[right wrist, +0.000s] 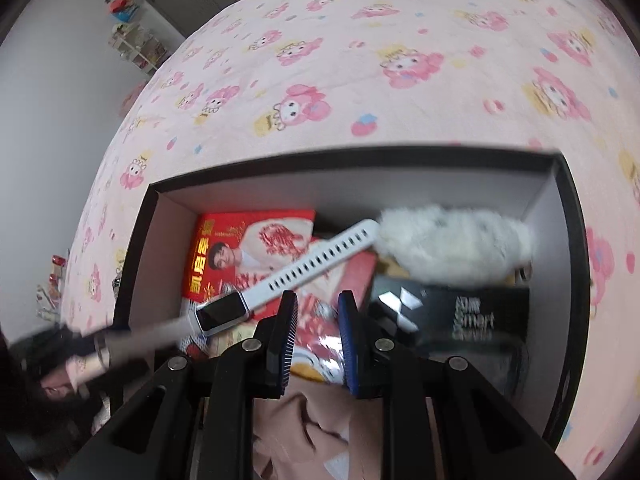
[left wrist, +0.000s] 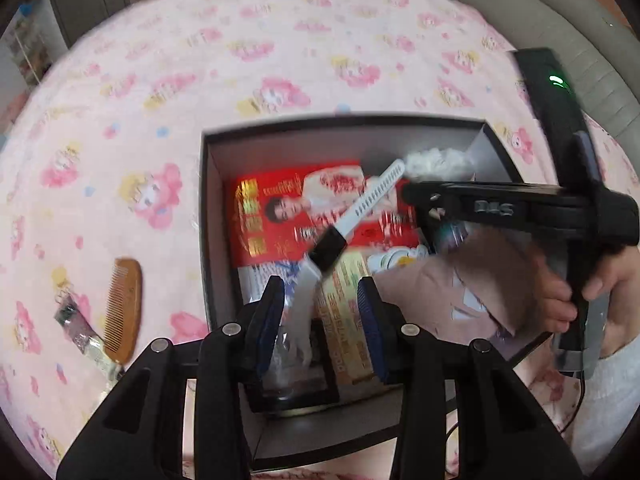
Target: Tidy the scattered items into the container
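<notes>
A black box (left wrist: 205,200) with grey walls lies open on the pink bedspread. A white watch (left wrist: 328,249) with a black face hangs slanted over it. The watch's lower strap passes between the blue pads (left wrist: 276,312) of my left gripper (left wrist: 322,296), which stand wide of it and do not press. The watch (right wrist: 224,312) also crosses the right wrist view. My right gripper (left wrist: 416,200) reaches in from the right, shut on a pink-beige cloth (left wrist: 472,284) that droops into the box. In its own view the right gripper (right wrist: 318,312) has that cloth (right wrist: 304,424) bunched under it.
Inside the box lie a red packet (right wrist: 248,248), a white fluffy thing (right wrist: 452,248), a black carton (right wrist: 460,312) and a yellow carton (left wrist: 348,304). A wooden comb (left wrist: 126,304) and a small wrapped packet (left wrist: 78,328) lie on the bedspread (left wrist: 240,60), left of the box.
</notes>
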`<state>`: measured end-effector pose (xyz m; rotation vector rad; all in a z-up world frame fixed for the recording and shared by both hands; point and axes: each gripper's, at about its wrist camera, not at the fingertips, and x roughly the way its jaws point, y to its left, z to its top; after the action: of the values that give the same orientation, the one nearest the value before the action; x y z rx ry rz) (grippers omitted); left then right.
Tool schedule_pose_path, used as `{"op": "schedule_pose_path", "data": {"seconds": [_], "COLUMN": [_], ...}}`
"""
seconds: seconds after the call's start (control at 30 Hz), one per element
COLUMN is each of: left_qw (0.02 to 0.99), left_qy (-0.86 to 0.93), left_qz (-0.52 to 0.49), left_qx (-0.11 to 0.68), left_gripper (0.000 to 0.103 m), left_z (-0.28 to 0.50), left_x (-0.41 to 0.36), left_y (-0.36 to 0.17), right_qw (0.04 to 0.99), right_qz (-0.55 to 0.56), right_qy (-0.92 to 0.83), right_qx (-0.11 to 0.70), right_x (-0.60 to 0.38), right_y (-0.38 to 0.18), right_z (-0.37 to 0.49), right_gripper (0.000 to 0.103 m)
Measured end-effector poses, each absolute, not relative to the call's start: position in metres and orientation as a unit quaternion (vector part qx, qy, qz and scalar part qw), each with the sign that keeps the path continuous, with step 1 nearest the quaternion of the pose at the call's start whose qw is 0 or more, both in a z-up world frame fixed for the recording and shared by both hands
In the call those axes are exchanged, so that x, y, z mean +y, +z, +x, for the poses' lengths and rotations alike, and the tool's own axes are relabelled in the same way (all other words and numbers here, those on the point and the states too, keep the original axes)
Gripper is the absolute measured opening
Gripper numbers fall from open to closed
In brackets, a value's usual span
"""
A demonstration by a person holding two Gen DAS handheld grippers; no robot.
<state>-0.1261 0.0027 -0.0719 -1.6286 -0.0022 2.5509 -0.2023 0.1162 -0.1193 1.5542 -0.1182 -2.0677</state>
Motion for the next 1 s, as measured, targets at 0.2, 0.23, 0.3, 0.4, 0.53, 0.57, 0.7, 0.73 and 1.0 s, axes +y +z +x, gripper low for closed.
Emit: {"op": "schedule_pose_path", "data": {"seconds": [0.2,0.23,0.3,0.4,0.53,0.57,0.7,0.73,1.0], "left_qw": [0.047,0.069,0.1,0.112,0.122,0.12,0.103,0.092,0.05], "left_qy": [0.857,0.847,0.828,0.797,0.756,0.75,0.749,0.754,0.796], "left_qz": [-0.513,-0.526,-0.551,-0.593,-0.641,-0.648,-0.653,-0.649,-0.601], "left_qx": [-0.03,-0.028,-0.01,0.0,-0.051,-0.054,-0.056,-0.048,-0.051], "left_gripper": [0.038,0.038,0.038,0.038,0.038,0.037,0.032,0.032,0.032], "left_z": [-0.12,-0.121,-0.125,-0.136,-0.153,-0.156,-0.17,-0.174,-0.19], "left_x": [-0.009,-0.004,0.009,0.024,0.019,0.017,0.013,0.013,0.005], "left_y": [-0.055,-0.061,-0.078,-0.11,-0.142,-0.147,-0.153,-0.151,-0.134], "right_qw": [0.3,0.301,0.296,0.289,0.271,0.27,0.258,0.256,0.238], "right_qz": [0.569,0.574,0.589,0.599,0.603,0.602,0.605,0.604,0.59], "right_qy": [-0.765,-0.761,-0.752,-0.746,-0.75,-0.751,-0.753,-0.754,-0.77], "right_qx": [-0.013,-0.012,-0.013,-0.027,-0.032,-0.034,-0.041,-0.039,-0.047], "right_x": [0.088,0.087,0.083,0.088,0.104,0.108,0.116,0.117,0.132], "right_y": [-0.129,-0.133,-0.143,-0.149,-0.149,-0.149,-0.149,-0.148,-0.135], "right_z": [-0.207,-0.207,-0.21,-0.212,-0.209,-0.209,-0.207,-0.206,-0.199], "right_gripper": [0.018,0.018,0.018,0.017,0.018,0.018,0.018,0.018,0.018]}}
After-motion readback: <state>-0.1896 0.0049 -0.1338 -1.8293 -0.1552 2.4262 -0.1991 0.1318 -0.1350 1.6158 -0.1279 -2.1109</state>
